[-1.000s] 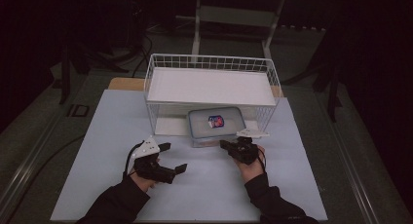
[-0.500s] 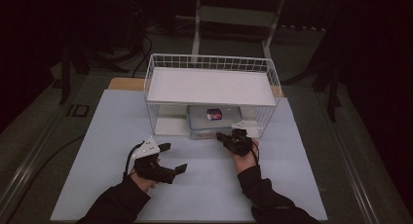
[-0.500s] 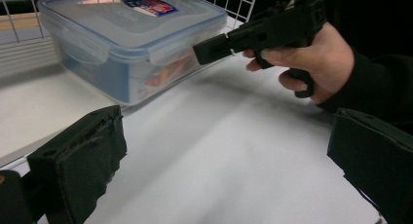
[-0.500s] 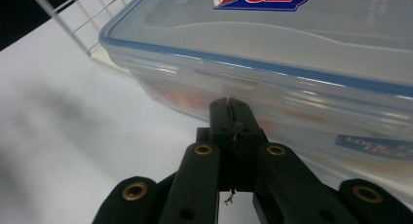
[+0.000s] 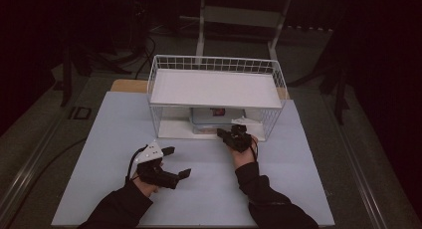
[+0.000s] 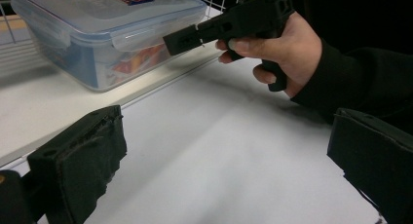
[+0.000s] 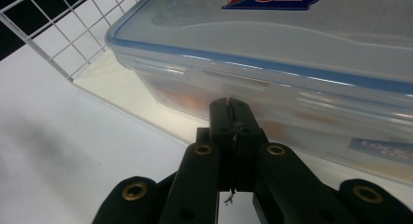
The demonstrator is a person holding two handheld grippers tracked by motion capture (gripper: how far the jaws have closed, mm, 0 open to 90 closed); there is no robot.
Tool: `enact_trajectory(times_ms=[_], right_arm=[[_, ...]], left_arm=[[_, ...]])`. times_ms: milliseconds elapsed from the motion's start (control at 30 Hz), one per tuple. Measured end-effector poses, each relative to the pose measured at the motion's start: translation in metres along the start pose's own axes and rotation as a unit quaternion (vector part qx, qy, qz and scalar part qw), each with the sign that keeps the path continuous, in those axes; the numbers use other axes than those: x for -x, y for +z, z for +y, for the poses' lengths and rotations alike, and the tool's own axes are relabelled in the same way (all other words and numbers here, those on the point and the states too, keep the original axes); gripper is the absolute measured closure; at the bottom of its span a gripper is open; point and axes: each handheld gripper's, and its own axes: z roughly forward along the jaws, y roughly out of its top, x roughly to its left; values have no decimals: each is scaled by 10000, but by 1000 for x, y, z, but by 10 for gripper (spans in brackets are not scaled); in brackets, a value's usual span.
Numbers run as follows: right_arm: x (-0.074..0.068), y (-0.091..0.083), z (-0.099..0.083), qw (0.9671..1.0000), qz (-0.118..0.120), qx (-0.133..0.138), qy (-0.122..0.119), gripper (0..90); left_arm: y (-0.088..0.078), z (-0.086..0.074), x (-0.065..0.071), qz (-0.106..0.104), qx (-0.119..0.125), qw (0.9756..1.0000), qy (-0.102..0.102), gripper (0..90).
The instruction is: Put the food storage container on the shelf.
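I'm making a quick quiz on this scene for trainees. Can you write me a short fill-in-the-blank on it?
1. The lidded plastic box sits on the wire rack's ____ shelf.
2. The right gripper's jaws are ____, their tips against the box's side.
3. The left gripper's jaws stand ____ over the white table.

Missing words: lower; shut; open

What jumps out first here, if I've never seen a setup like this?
A white wire rack stands at the far side of the table, with a clear plastic box, blue-rimmed, on its lower level. The right gripper, jaws shut, has its tips against the box's front wall. The left gripper sits open nearer the person.
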Motion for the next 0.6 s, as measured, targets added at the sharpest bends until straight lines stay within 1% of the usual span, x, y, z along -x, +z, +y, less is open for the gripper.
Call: enact_trajectory(times_ms=[67, 133, 233, 367, 433, 533, 600], right_arm=[[0, 2, 2, 10000, -22, 5, 13, 899], [0, 4, 3, 10000, -9, 40, 87, 899], [0, 6, 4, 9999, -28, 36, 96, 899], [-1, 10, 7, 9999, 50, -1, 143, 897], [-3, 12, 7, 10000, 61, -24, 67, 887], [-4, 11, 6, 9999, 87, -6, 65, 881], [-6, 8, 5, 9999, 114, -20, 8, 871]], left_arm=[[0, 0, 0, 3, 16, 10000, -2, 6], [-1, 0, 0, 3, 12, 10000, -1, 6], [0, -1, 0, 4, -7, 10000, -22, 6], [0, -1, 0, 11, 3, 10000, 19, 6], [0, -1, 0, 12, -10, 10000, 7, 6], [-1, -1, 0, 18, -20, 10000, 4, 6], [-1, 0, 0, 21, -10, 10000, 17, 6]])
